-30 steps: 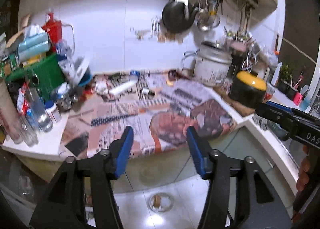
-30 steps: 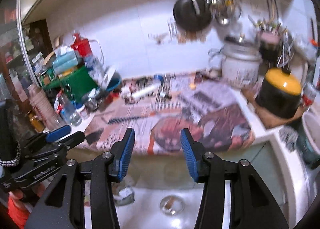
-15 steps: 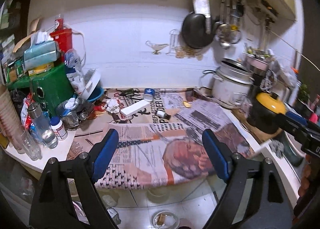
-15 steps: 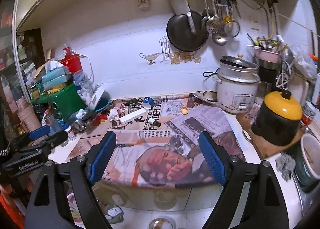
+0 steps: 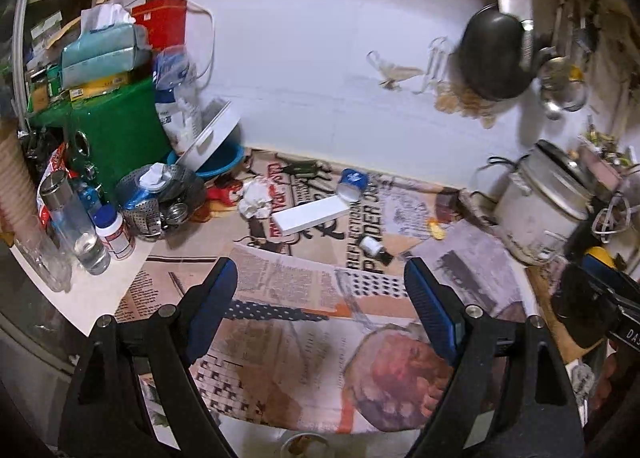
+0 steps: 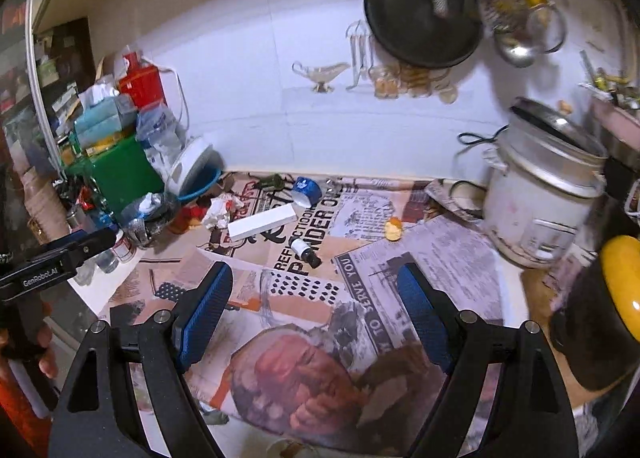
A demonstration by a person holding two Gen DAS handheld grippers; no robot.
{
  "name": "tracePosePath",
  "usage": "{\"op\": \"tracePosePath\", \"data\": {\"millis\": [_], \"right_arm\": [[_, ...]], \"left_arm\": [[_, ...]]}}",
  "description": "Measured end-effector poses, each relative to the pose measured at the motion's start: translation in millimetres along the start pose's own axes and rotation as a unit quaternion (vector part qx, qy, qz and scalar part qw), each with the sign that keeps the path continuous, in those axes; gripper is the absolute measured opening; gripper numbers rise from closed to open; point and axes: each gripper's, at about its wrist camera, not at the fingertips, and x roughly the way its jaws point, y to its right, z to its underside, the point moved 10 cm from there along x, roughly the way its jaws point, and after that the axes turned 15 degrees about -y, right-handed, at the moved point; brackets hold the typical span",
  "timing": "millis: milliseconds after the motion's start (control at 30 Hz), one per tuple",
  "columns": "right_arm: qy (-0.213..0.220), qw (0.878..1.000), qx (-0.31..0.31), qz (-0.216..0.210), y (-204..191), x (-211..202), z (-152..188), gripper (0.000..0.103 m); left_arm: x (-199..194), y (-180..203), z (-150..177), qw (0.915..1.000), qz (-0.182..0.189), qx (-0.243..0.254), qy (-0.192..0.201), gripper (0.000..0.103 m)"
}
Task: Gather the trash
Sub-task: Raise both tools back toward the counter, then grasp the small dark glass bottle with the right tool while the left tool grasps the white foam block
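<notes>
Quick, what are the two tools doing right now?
Left tool: open, holding nothing.
Right tool: open, holding nothing.

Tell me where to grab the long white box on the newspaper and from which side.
Grip the white box across its narrow width near the middle, coming down from above with the open right hand-held gripper. It lies flat and slanted on the newspaper, its long sides free; the crumpled tissue crowds its left end.

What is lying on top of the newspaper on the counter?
On the newspaper lie a white box, crumpled tissue, a small bottle, a blue cup on its side and an orange scrap. The counter beneath is covered.
</notes>
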Motion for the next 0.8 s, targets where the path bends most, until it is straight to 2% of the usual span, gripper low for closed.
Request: {"op": "tracePosePath", "data": {"millis": [167, 300, 400, 533, 667, 800], "right_arm": [[-0.031, 0.999, -0.001, -0.018, -2.1, 44.2, -17.8, 0.082], [-0.055, 0.998, 0.003, -0.007, -12.7, 83.3, -27.9, 0.082], [-0.076, 0.997, 0.015, 0.000, -16.5, 113.7, -36.0, 0.082], [-0.117, 0.992, 0.038, 0.004, -21.1, 162.1, -41.1, 0.082], [-0.156, 0.986, 0.053, 0.022, -14.4, 215.3, -42.3, 0.082], [-0.181, 0.981, 0.063, 0.036, -1.6, 254.9, -41.7, 0.082]], "left_arm": [[34.7, -20.6, -24.1, 0.9998, -0.010, -0.003, -0.017, 0.085], [76.6, -35.5, -47.2, 0.9992, 0.006, 0.012, -0.038, 0.085], [114.9, -39.8, -65.2, 0.9965, 0.030, 0.042, -0.066, 0.085], [170.6, -37.9, -87.3, 0.9884, 0.064, 0.094, -0.101, 0.085], [230.4, -30.6, -104.5, 0.9788, 0.079, 0.142, -0.125, 0.085], [289.3, -22.4, -111.2, 0.9680, 0.098, 0.167, -0.160, 0.085]]}}
